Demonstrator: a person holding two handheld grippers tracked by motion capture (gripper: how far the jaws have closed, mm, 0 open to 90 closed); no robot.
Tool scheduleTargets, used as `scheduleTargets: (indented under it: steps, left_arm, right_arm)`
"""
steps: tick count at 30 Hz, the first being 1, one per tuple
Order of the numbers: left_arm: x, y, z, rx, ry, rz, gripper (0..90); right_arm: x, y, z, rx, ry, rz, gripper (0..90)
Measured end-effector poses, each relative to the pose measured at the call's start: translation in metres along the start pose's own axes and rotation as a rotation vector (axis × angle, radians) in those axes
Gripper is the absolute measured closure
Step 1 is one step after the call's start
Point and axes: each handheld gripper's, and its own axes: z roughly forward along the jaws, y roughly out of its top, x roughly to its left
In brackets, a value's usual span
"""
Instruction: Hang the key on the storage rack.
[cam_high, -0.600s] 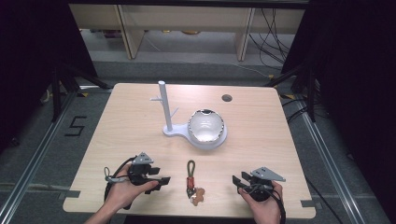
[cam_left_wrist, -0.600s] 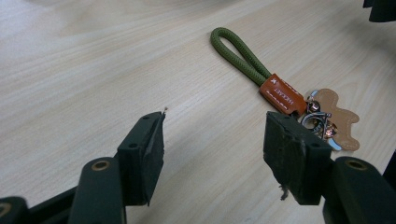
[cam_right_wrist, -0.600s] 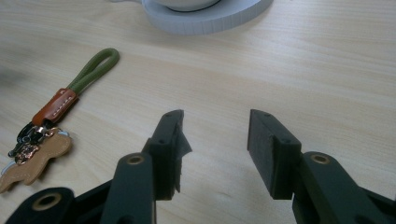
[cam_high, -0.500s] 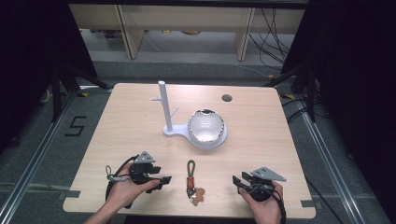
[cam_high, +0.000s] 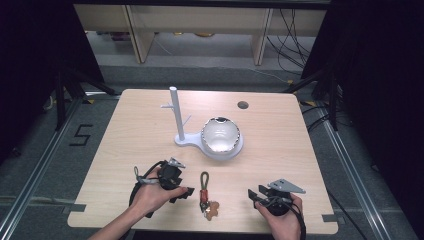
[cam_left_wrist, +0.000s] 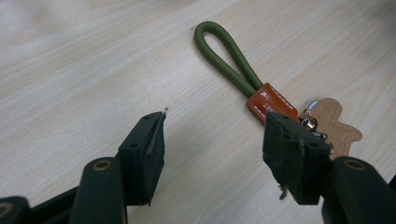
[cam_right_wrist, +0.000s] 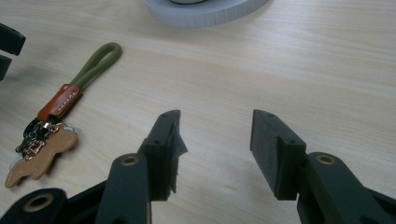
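Keychain (cam_left_wrist: 261, 93) of green cord loop, orange leather tab, tan charm, on pale wood table (cam_high: 300, 140), both grippers' fingers spread, empty.

This looks like a lab set up for recording. A pale wooden desk (cam_high: 150, 130) stands alone on grey floor, flanked by black curtains (cam_high: 30, 60) at the left and right of the frame. Metal rails (cam_high: 40, 165) run along the floor, a taped number 5 (cam_high: 80, 135) marks it, and loose cables (cam_high: 295, 30) hang at upper right near bare shelving (cam_high: 200, 20).
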Motion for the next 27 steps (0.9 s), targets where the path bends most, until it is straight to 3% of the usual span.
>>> scheduleTargets:
  steps: [1, 2, 4, 9, 14, 15, 20, 21, 27]
  left_arm:
    - [0.000, 0.000, 0.000, 0.000, 0.000, 0.000, 38.5]
    - [-0.003, 0.005, 0.003, 0.040, -0.011, 0.006, 38.5]
    - [-0.007, 0.008, 0.007, 0.063, -0.012, 0.002, 38.4]
    - [-0.015, 0.015, 0.016, 0.088, -0.027, -0.016, 38.5]
    - [-0.023, 0.025, 0.028, 0.120, -0.045, -0.059, 37.8]
    - [-0.026, 0.025, 0.029, 0.124, -0.040, -0.090, 37.6]
    - [-0.032, 0.028, 0.038, 0.148, -0.028, -0.097, 37.1]
    - [-0.033, 0.028, 0.039, 0.152, -0.032, -0.097, 37.1]
    - [-0.036, 0.032, 0.040, 0.156, -0.014, -0.080, 37.1]
  right_arm:
    - [0.000, 0.000, 0.000, 0.000, 0.000, 0.000, 53.3]
    - [0.000, 0.000, 0.000, -0.001, 0.003, 0.000, 53.2]
    - [0.000, 0.000, 0.000, 0.007, 0.011, 0.008, 53.1]
    - [0.000, 0.000, -0.001, 0.000, 0.008, 0.005, 52.8]
    - [0.000, 0.000, -0.001, 0.013, 0.007, 0.013, 52.3]
    - [0.000, 0.000, -0.001, 0.014, 0.008, 0.016, 52.3]
    - [-0.002, -0.001, 0.000, 0.009, 0.021, 0.017, 51.7]
    - [0.002, -0.002, -0.001, 0.022, 0.023, 0.060, 51.6]
    - [0.001, -0.002, 0.000, 0.018, 0.020, 0.043, 51.3]
